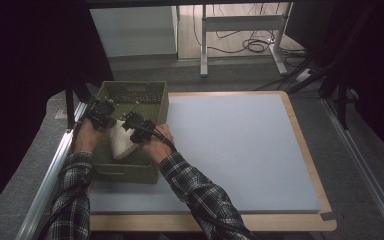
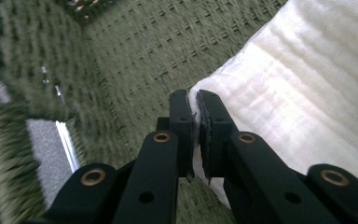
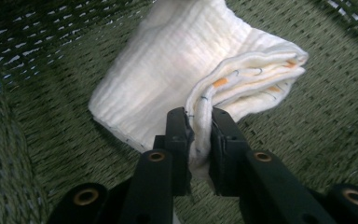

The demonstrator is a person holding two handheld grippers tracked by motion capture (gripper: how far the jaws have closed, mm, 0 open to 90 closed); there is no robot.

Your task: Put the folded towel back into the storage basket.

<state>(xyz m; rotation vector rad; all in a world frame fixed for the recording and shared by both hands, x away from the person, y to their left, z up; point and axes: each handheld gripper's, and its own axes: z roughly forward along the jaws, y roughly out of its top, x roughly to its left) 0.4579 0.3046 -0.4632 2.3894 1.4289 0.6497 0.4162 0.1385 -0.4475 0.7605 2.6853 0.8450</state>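
Folded cream cloth [image 1: 121,141] sits inside the green woven basket [image 1: 152,92] at the left end of the worktop [image 1: 240,150], low over the basket floor. Both hand-held grippers reach down into the basket. Left hand-held gripper [image 2: 196,122]: jaws pressed nearly together, pinching a thin edge of the cloth [image 2: 307,93], blurred basket wall beside it. Right hand-held gripper [image 3: 198,135]: jaws pinching the thicker folded end of the cloth [image 3: 186,60], stacked layers with small orange and blue marks showing at the fold. Plaid sleeves [image 1: 200,192] come in from below.
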